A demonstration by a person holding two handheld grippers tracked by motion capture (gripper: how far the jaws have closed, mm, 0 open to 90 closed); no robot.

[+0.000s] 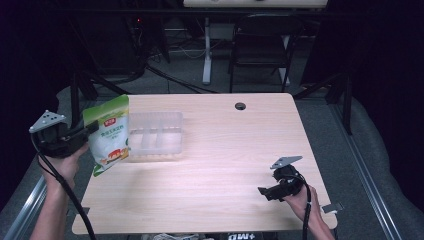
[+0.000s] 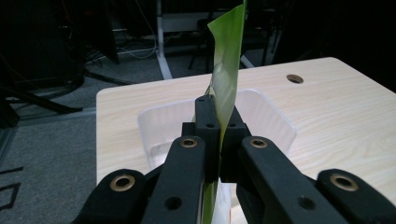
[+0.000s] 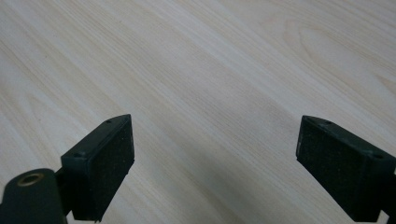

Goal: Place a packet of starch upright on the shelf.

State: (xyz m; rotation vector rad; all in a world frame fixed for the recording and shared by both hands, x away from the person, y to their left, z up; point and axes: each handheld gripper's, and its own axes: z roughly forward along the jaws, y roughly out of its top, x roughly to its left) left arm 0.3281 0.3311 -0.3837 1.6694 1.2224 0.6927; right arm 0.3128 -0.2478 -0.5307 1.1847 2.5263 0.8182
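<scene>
A green and white food pouch hangs upright in the air at the table's left edge, beside a clear plastic tray. My left gripper is shut on the pouch's left edge. In the left gripper view the two black jaws pinch the pouch's thin green edge at the left gripper, with the tray behind and below. My right gripper rests low over the table near the front right, held by a hand. In the right gripper view the right gripper stands open over bare wood with nothing between its pads.
The light wooden table has a dark cable hole at the back. A black folding chair and a white desk leg stand on the floor beyond the table. Dark curtains hang on both sides.
</scene>
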